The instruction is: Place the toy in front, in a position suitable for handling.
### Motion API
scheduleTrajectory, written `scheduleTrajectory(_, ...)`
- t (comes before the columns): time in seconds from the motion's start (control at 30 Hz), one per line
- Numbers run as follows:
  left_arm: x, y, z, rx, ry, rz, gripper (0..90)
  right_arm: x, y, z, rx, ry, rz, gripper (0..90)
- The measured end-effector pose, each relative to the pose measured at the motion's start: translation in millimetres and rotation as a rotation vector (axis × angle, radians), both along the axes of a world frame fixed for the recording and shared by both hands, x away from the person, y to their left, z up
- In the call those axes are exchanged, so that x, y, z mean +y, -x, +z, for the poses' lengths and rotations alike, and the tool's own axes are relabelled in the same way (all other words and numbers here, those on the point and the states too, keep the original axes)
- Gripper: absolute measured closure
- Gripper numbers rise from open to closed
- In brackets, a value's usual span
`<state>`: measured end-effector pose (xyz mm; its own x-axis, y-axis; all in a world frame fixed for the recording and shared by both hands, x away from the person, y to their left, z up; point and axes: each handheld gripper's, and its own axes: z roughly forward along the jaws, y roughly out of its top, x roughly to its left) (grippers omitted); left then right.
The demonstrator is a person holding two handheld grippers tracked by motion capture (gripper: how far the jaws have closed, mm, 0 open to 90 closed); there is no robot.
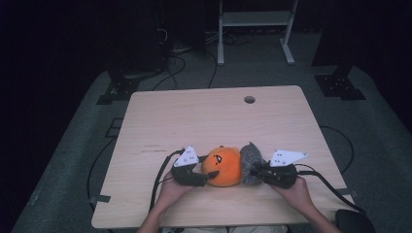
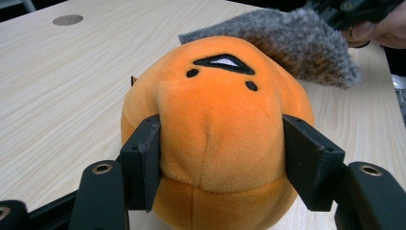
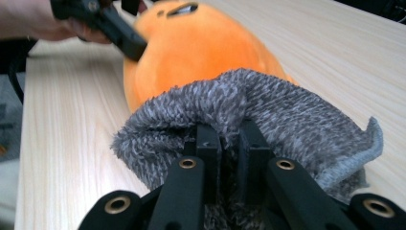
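A: Left gripper [image 2: 220,158] squeezes the orange plush [image 2: 215,129], dented between both pads, on the table [image 1: 194,116].

B: Right gripper [image 3: 229,143] pinches the grey fuzzy cloth [image 3: 268,115] beside it. 2 grips made; covering looks left.

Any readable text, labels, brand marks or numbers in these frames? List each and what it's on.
No readable text in any view.
Orange plush toy: stitched face only, no lettering.
Grey fuzzy cloth: no tag or label visible.
Table: a faint dark mark near its left middle, too small to read.
Grey plates on the left gripper and right gripper: small dots, no characters.
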<state>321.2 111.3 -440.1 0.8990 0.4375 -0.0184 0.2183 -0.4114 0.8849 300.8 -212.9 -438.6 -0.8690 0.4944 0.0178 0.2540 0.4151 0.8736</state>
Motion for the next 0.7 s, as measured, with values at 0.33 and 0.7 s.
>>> scheduleTrajectory(0.33,2.0,-1.3,-0.6,0.010,0.006,0.005,37.4,15.2,-1.1,6.2,-0.022,-0.041,0.025,81.3)
scheduleTrajectory(0.7,-1.6,-1.6,0.4,-0.014,-0.007,-0.011,37.9,11.2,10.2,-0.8,-0.004,-0.054,0.016,81.3)
